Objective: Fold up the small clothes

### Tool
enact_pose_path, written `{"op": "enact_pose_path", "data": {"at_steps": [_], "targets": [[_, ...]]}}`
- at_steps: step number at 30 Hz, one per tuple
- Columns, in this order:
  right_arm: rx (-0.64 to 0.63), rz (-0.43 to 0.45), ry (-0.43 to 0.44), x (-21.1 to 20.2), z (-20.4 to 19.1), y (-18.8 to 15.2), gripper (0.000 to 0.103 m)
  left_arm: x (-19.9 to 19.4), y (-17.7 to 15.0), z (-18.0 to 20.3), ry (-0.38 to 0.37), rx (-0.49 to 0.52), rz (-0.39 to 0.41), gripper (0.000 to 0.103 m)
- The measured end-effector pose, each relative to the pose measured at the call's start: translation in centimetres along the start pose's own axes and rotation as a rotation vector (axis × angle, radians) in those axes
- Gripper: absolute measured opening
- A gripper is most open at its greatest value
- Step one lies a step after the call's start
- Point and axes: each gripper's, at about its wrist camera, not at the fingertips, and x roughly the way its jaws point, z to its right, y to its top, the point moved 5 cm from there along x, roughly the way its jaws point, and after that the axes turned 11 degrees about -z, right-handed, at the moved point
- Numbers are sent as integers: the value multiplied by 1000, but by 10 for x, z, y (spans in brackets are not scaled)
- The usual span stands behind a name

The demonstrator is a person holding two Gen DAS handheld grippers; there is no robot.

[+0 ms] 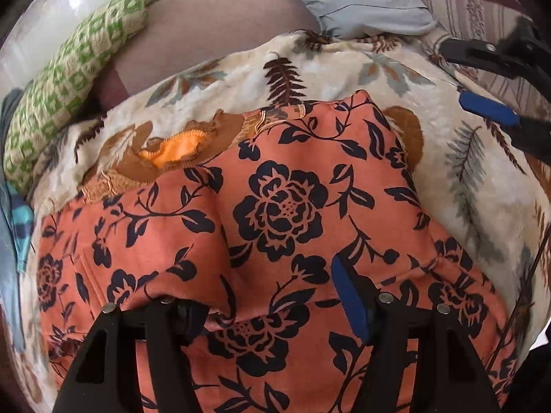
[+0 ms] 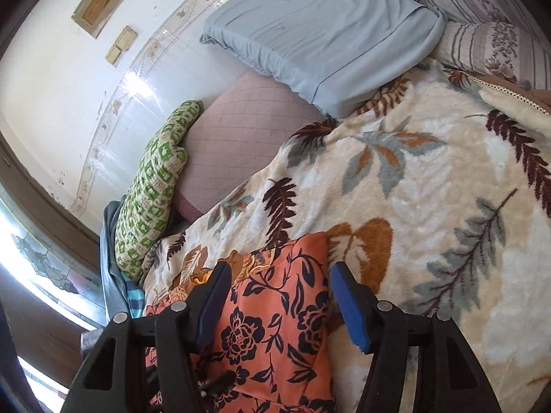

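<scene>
An orange garment with a black flower print (image 1: 275,213) lies on a cream leaf-patterned blanket (image 1: 482,186). Its brown neck trim and orange lining (image 1: 175,148) show at the far edge. My left gripper (image 1: 272,296) hovers low over the garment with its jaws wide apart; its left finger is sunk into a fold of the cloth. My right gripper (image 2: 279,299) is open over the garment's right far corner (image 2: 275,309), holding nothing. It also shows in the left wrist view (image 1: 489,79) at the upper right.
A green patterned cushion (image 2: 151,186), a pink quilted pillow (image 2: 234,137) and a light blue pillow (image 2: 316,34) lie at the bed's head by the white wall. Striped pillows (image 2: 489,34) are at the far right. Blue cloth (image 2: 113,275) hangs at the bed's left edge.
</scene>
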Motion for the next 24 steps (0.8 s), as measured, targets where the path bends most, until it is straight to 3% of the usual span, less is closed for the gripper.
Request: {"op": "enact_pose_path", "data": {"at_steps": [2, 4, 5, 9, 10, 13, 15, 17, 19, 22, 24], "targets": [[6, 1, 2, 0, 2, 2, 64, -25, 1, -11, -47, -4, 67, 68], [8, -2, 6, 2, 2, 2, 64, -54, 8, -29, -102, -32, 144, 79], [8, -6, 8, 4, 1, 1, 64, -66, 12, -38, -111, -45, 175, 89], [2, -21, 18, 12, -9, -4, 64, -92, 31, -59, -95, -20, 218, 92], [-2, -23, 21, 14, -12, -5, 64, -91, 34, -57, -49, 31, 203, 93], [-19, -32, 16, 18, -19, -8, 64, -62, 37, -52, 232, 211, 58, 96], [-30, -41, 13, 21, -21, -10, 64, -68, 32, -61, 263, 239, 98, 96], [-53, -73, 37, 27, -27, -13, 64, -81, 25, -89, 228, 154, 135, 96], [-99, -116, 58, 37, -40, -20, 64, -89, 13, -133, 193, -9, 155, 96], [-246, -188, 61, 54, -77, -43, 64, -72, -18, -203, 206, -289, 107, 96], [-378, -239, 82, 65, -110, -68, 64, -55, -41, -232, 211, -404, 93, 96]]}}
